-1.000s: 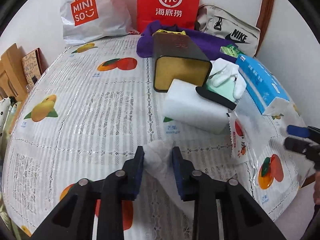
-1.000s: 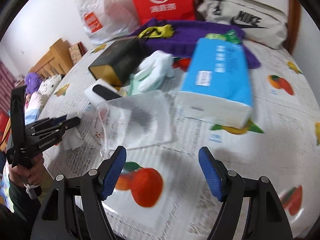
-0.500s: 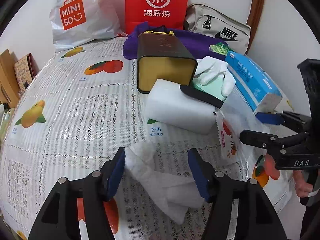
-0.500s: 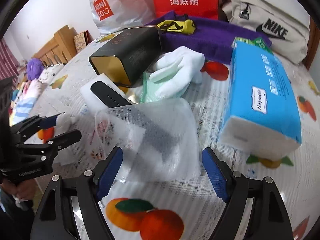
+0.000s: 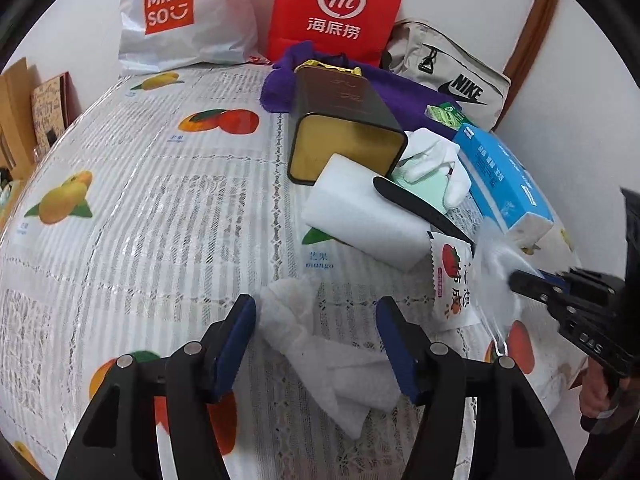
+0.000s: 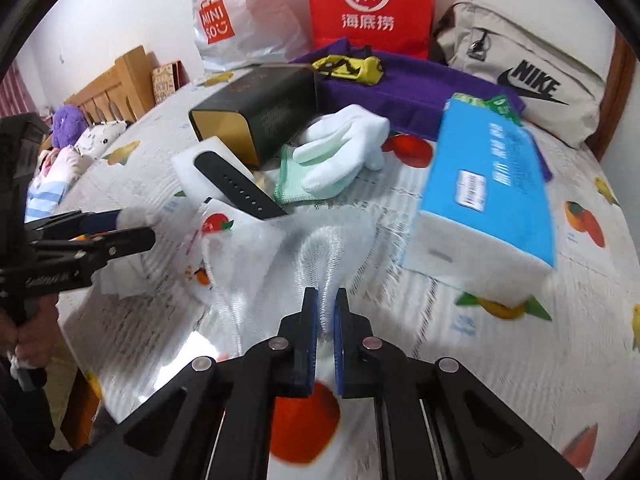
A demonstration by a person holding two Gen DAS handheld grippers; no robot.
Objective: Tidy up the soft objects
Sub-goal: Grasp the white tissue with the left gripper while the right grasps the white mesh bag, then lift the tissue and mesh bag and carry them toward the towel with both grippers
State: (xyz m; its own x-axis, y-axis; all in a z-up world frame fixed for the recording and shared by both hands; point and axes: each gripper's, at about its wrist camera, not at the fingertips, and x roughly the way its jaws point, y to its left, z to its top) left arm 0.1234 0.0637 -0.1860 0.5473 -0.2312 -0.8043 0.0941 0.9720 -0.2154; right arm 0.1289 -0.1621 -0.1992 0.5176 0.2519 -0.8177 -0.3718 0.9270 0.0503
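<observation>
Right claw (image 6: 326, 308) near "NIKE" bag (image 6: 520, 68)

left gripper (image 5: 316, 320) released tissue (image 5: 320, 344); right gripper (image 6: 326, 304) now pinches mesh bag (image 6: 296, 256)

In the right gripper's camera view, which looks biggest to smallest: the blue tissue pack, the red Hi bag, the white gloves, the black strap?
1. Blue tissue pack, though nearness inflates it.
2. Red Hi bag.
3. White gloves.
4. Black strap.

The left gripper (image 5: 316, 330) and the right gripper (image 6: 326, 312) share one build: matte black angular arms, round silver screws at the joints, and blue ribbed pads lining the fingers (image 5: 234, 344). White lettering marks each black body. A bare-skinned hand (image 6: 24, 346) grips a handle.
</observation>
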